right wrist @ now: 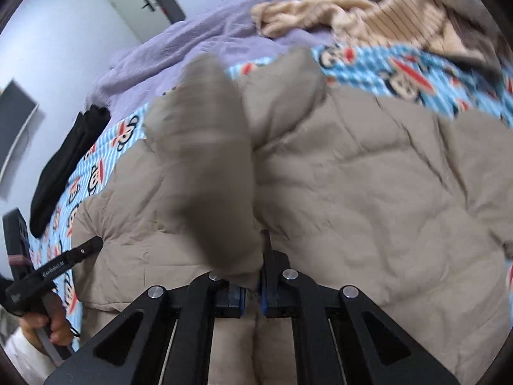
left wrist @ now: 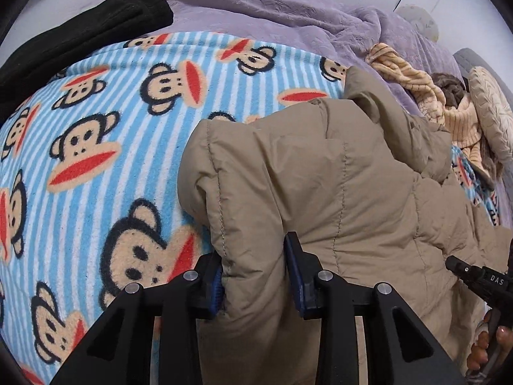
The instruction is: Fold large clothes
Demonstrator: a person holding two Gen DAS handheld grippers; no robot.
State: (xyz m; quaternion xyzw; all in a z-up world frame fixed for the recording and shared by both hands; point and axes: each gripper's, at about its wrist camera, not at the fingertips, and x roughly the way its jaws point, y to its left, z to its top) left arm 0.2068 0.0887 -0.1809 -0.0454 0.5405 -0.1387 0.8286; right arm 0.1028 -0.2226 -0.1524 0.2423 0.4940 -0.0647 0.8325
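A tan quilted puffer jacket lies on the bed, spread wide in the right wrist view. My left gripper has a thick fold of the jacket's edge between its blue pads, and both pads press into the fabric. My right gripper is shut on a thin pinch of the jacket. A blurred fold of jacket rises from that pinch. Each view shows the other tool at its edge, held by a hand.
Under the jacket lies a blue-striped blanket with monkey faces. A black garment lies at its far left. A lilac bedspread covers the back. Beige striped clothes and a cushion are heaped at the right.
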